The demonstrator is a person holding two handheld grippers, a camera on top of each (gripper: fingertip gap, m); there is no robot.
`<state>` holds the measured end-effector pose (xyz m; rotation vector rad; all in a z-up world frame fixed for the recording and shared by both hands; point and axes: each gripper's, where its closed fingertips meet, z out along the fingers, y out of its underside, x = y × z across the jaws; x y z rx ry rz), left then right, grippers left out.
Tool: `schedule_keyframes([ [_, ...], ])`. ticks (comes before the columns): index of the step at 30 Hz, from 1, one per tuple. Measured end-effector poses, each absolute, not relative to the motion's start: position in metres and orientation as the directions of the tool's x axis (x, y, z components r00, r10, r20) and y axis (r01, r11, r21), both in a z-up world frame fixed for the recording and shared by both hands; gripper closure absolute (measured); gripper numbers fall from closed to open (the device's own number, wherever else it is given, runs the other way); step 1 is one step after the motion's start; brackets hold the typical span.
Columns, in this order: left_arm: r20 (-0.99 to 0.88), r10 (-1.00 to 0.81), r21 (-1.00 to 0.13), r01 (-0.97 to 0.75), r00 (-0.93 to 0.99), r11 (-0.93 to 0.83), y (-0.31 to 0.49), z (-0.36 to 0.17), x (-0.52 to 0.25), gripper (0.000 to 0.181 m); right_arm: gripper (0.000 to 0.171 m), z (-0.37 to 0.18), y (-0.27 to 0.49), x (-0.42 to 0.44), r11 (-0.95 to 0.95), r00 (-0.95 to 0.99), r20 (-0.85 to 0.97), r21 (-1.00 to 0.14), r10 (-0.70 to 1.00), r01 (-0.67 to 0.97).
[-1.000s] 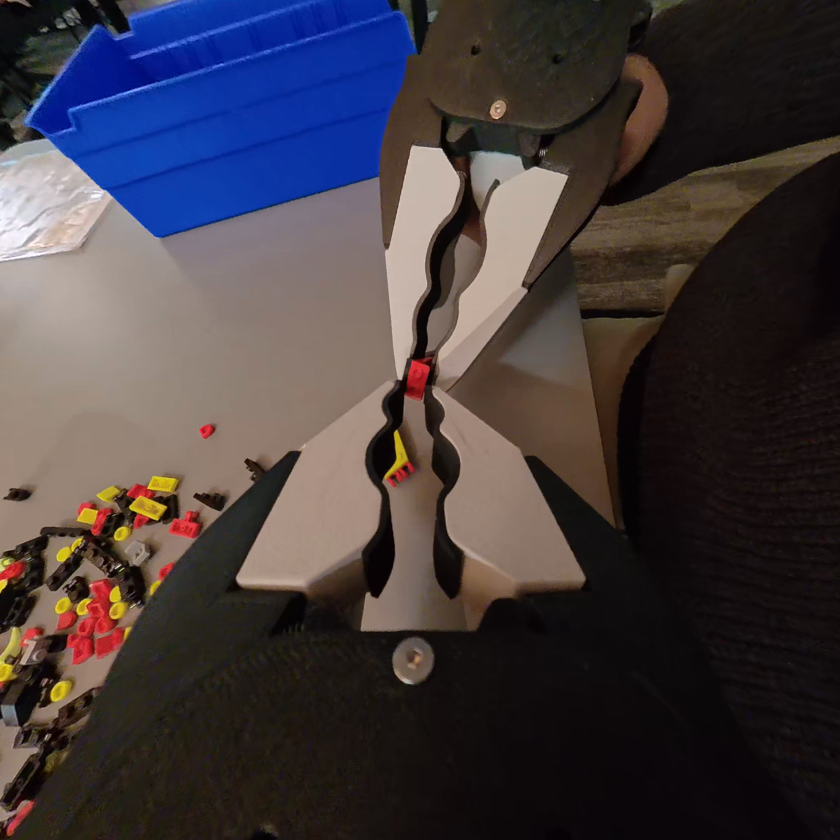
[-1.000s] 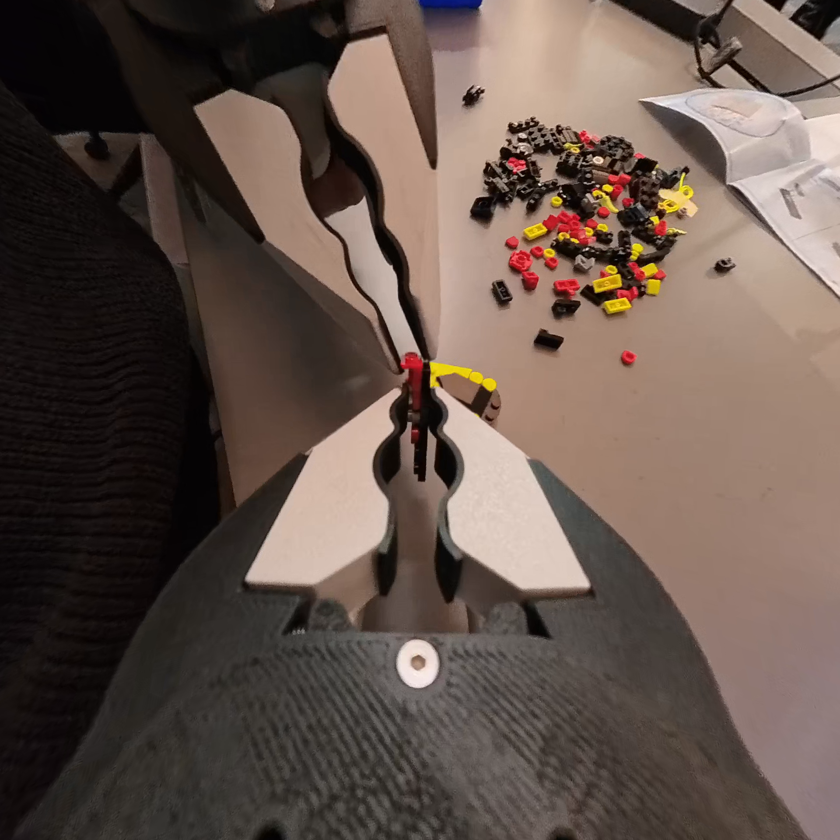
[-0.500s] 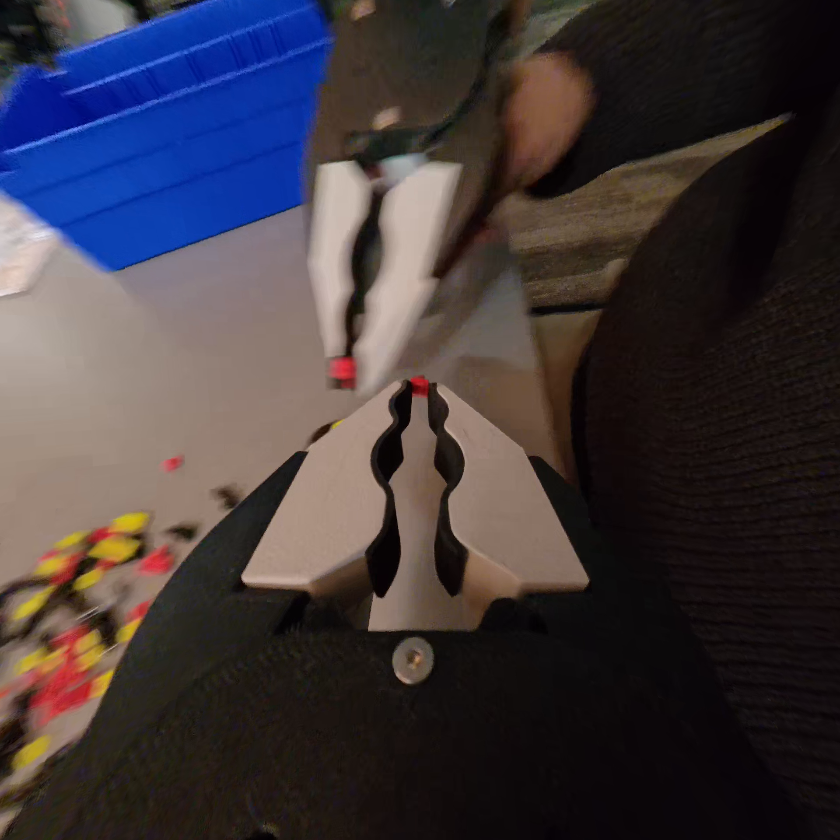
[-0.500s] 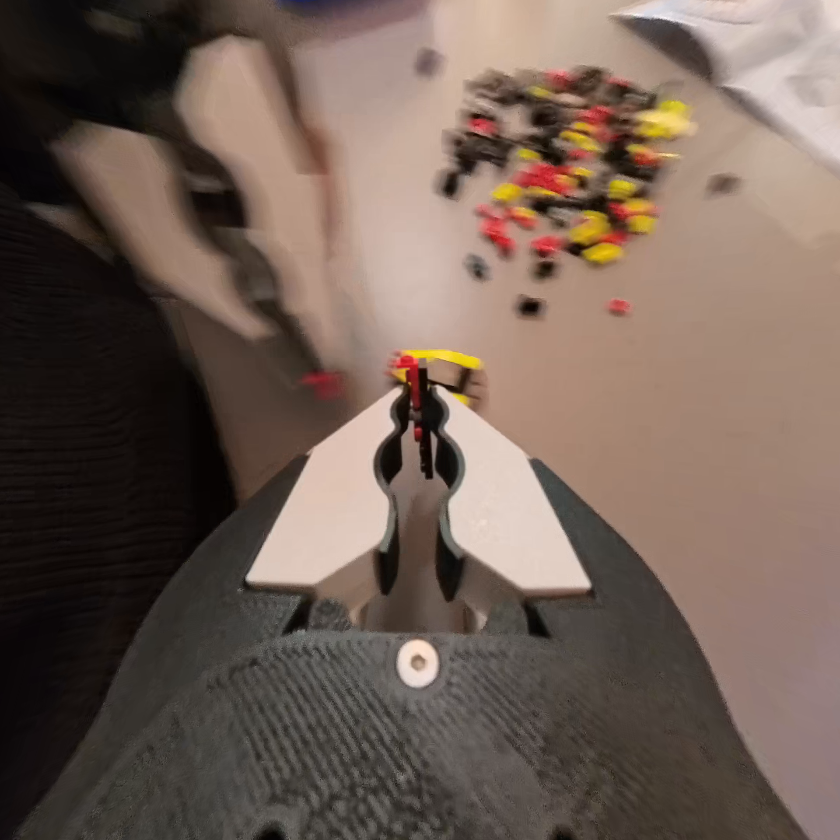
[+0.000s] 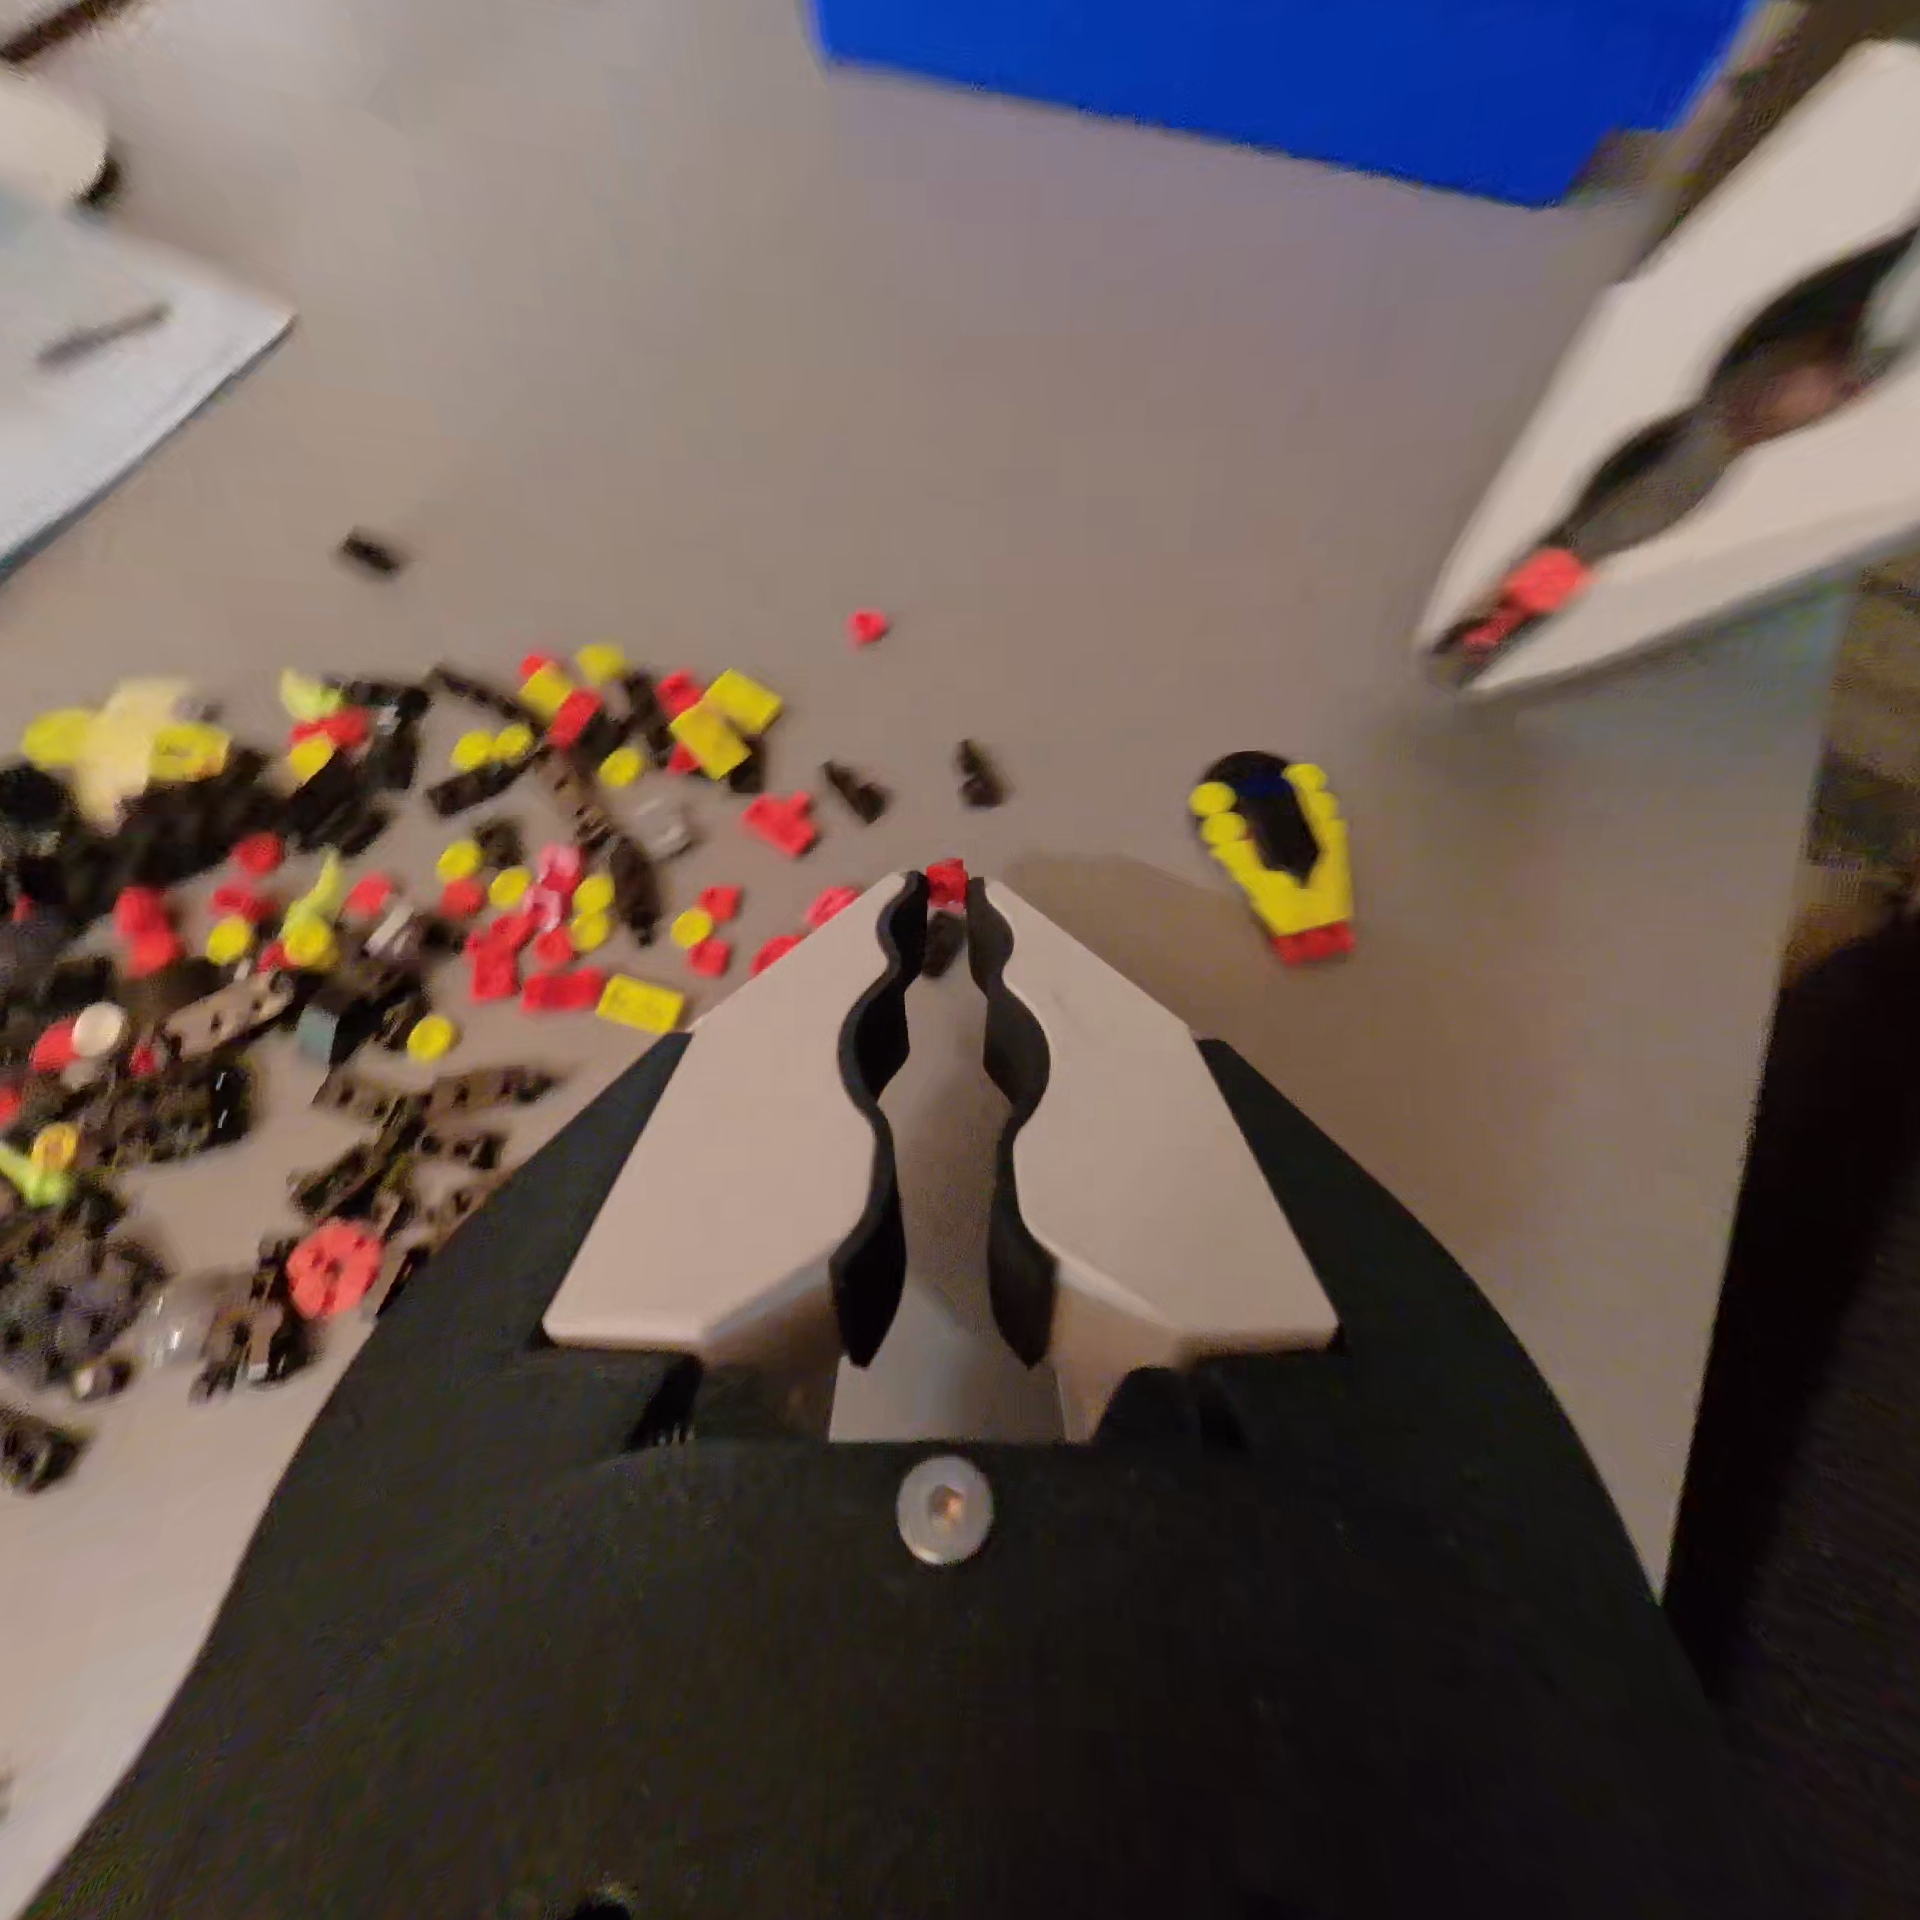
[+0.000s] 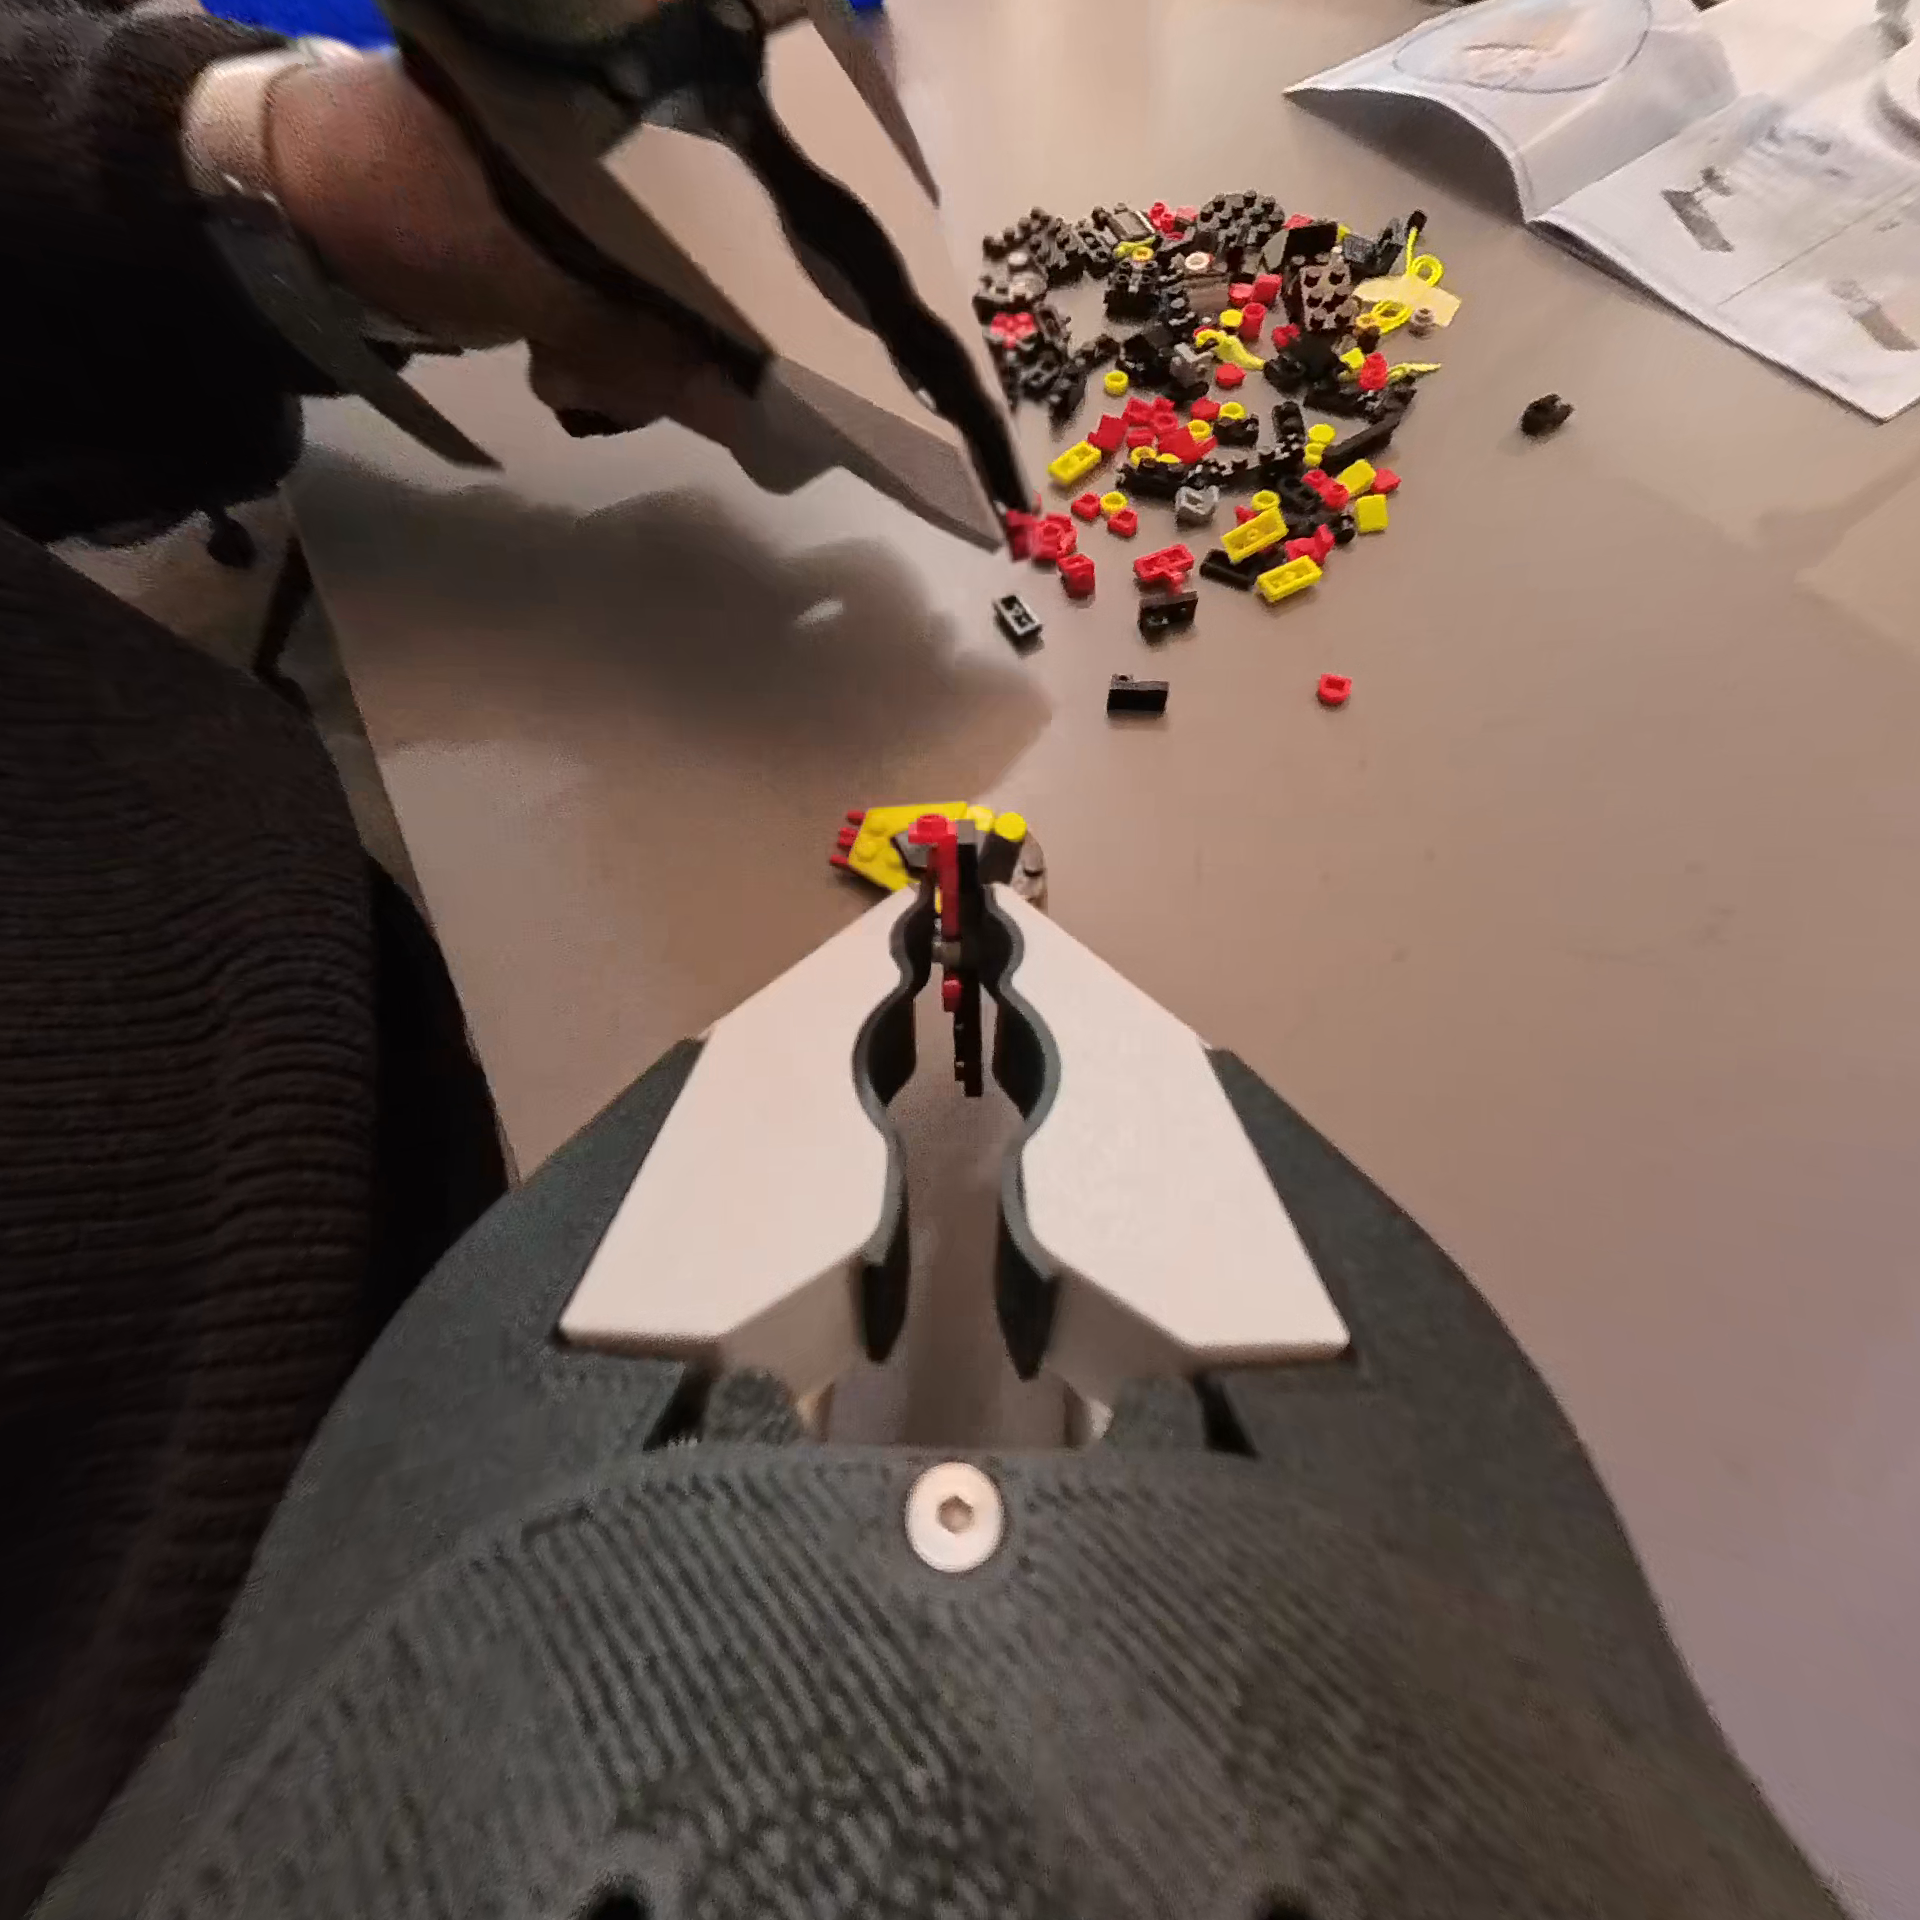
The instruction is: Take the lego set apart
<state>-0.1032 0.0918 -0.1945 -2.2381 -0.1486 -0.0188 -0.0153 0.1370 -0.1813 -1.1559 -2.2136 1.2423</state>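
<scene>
My left gripper is shut on a small red piece, held over the near edge of the pile of loose red, yellow and black lego pieces. My right gripper is shut on a thin red and black lego assembly, held upright above the table. A yellow, black and red sub-assembly lies on the table between the grippers and also shows in the right wrist view. The right gripper shows in the left wrist view. The left gripper shows at the pile.
A blue bin stands at the back of the grey table. A paper booklet lies beyond the pile. The table edge runs down the right, with a person's dark sleeve beside it. Across from one pair of fingers to the other is roughly 11 cm.
The two grippers have pulled apart. My left gripper came away with the small red piece and swung left toward the pile. My right gripper kept the red and black assembly.
</scene>
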Motion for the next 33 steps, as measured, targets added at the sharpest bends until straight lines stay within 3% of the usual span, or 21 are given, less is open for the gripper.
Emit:
schedule_keyframes([
  [2, 0.105, 0.193, -0.755, 0.204, 0.976, -0.623, 0.087, -0.203, -0.121, 0.176, 0.164, -0.179, 0.135, -0.015, 0.25, -0.605, -0.117, -0.836, 0.787, 0.488],
  [5, 0.106, 0.254, -0.744, 0.247, 0.961, -0.621, 0.086, -0.207, -0.13, 0.13, 0.165, -0.181, 0.133, -0.014, 0.214, -0.6, -0.168, -0.832, 0.782, 0.512],
  [7, 0.107, 0.17, -0.789, 0.187, 0.98, -0.585, 0.097, -0.194, -0.113, 0.125, 0.165, -0.182, 0.132, -0.013, 0.195, -0.598, -0.195, -0.829, 0.777, 0.524],
  [12, 0.088, -0.196, -0.903, -0.005, 0.977, -0.429, 0.115, -0.154, -0.028, 0.156, 0.164, -0.186, 0.124, -0.008, 0.224, -0.624, -0.203, -0.814, 0.755, 0.536],
  [15, 0.048, -0.29, -0.891, -0.09, 0.956, -0.446, 0.116, -0.159, 0.001, 0.159, 0.164, -0.193, 0.116, -0.004, 0.32, -0.661, -0.131, -0.795, 0.739, 0.515],
  [22, -0.032, -0.323, -0.841, -0.2, 0.946, -0.503, 0.116, -0.179, 0.014, 0.173, 0.164, -0.2, 0.106, 0.003, 0.487, -0.714, 0.021, -0.745, 0.699, 0.456],
  [33, -0.093, -0.319, -0.842, -0.245, 0.943, -0.481, 0.115, -0.174, 0.012, 0.174, 0.164, -0.194, 0.104, 0.004, 0.427, -0.713, -0.051, -0.771, 0.699, 0.473],
])
